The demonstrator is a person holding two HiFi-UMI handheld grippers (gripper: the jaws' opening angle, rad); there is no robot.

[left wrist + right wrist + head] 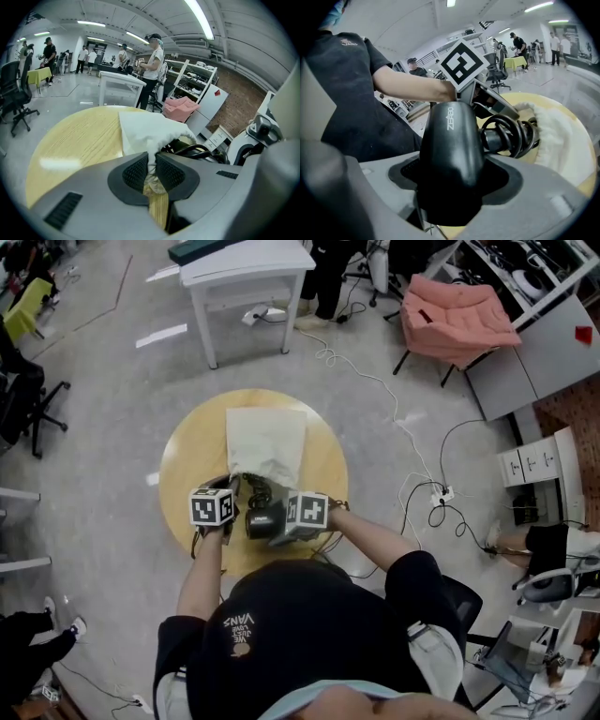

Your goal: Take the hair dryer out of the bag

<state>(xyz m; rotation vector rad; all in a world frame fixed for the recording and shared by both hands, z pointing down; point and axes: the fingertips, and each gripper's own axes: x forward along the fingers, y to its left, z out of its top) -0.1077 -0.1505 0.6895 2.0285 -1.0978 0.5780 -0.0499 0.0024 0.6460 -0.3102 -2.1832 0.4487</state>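
The black hair dryer [451, 154] sits between the jaws of the right gripper [449, 190], which are clenched wide on its barrel. It is just outside the open mouth of the bag [267, 442]. Its coiled cord [512, 133] lies just beyond those jaws and runs toward the bag's opening. To the left of the dryer, the jaws of the left gripper [152, 172] are pinched on the rim of the white cloth bag, with fabric bunched between the pads and lifted off the surface. The rest of the bag lies flat ahead of both pairs of jaws.

Under it all is a round bench [183, 460] of pale wood, standing on a grey floor [112, 381]. Beyond the bench are a white table [248, 273] and a chair draped with pink cloth [455, 317]. Cables [370, 379] trail across the floor, and several people [152, 65] stand far off in the room.

The person's left forearm [202, 577] and right forearm [373, 538] reach forward side by side. Both grippers tilt down at the bench, marker cubes uppermost.
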